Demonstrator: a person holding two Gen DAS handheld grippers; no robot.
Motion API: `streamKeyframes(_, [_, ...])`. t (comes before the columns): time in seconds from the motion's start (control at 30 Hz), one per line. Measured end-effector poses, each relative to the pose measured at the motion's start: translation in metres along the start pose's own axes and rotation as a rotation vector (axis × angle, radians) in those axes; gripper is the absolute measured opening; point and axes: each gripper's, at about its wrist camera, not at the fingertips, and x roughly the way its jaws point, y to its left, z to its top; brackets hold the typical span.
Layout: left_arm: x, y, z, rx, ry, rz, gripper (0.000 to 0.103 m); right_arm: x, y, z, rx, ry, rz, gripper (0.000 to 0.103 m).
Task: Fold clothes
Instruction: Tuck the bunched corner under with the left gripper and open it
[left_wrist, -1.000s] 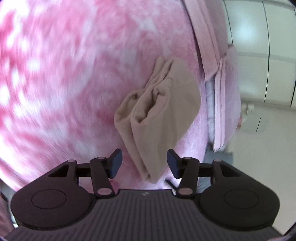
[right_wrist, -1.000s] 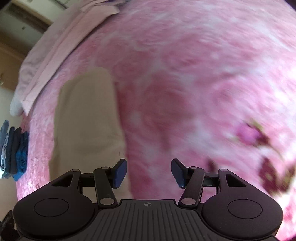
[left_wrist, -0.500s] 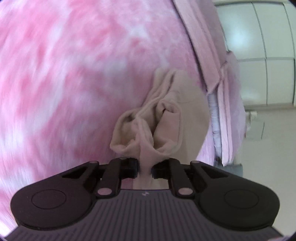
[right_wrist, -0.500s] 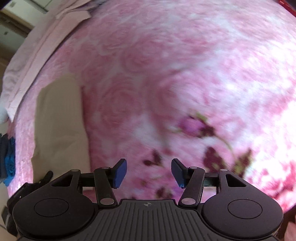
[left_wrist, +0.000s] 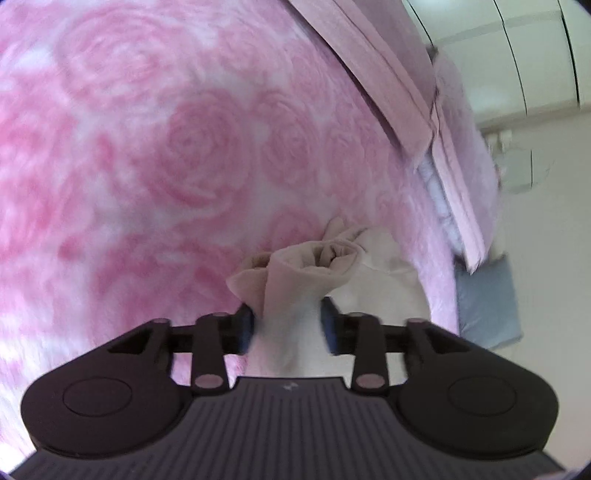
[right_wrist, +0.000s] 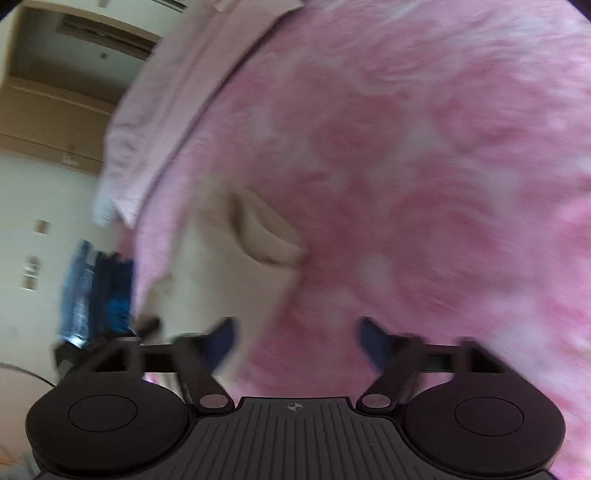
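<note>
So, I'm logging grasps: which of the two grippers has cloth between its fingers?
The left gripper: its fingers pinch a bunched fold of the beige garment. The right gripper is spread wide over the pink rose blanket, holding nothing.

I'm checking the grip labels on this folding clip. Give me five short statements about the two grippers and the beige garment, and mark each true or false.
1. The left gripper is shut on the beige garment. True.
2. The right gripper holds the garment too. False: its fingers are apart with nothing between them.
3. The garment lies on a pink rose-patterned blanket. True.
4. The garment is blue denim. False: it is beige.
5. The right wrist view is sharp. False: it is blurred.
</note>
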Motion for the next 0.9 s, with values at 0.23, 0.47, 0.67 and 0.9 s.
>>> streamKeyframes(0.23, [0.003, 0.037, -0.018, -0.208, -0.099, -0.056, 0.031, 0.055, -0.011, 0.033, 0.084, -0.004, 0.096, 0.087])
streamKeyframes(0.47, [0.023, 0.031, 0.019, -0.127, -0.095, -0.060, 0.010, 0.063, 0.005, 0.015, 0.202, -0.043, 0.027, 0.035])
streamKeyframes(0.67, [0.037, 0.018, 0.060, -0.021, 0.014, -0.004, 0.013, 0.060, 0.024, 0.005, 0.193, -0.085, -0.027, 0.052])
streamKeyframes(0.9, [-0.002, 0.007, 0.058, 0.084, -0.051, 0.062, 0.043, 0.052, 0.059, 0.050, -0.107, -0.104, -0.080, 0.057])
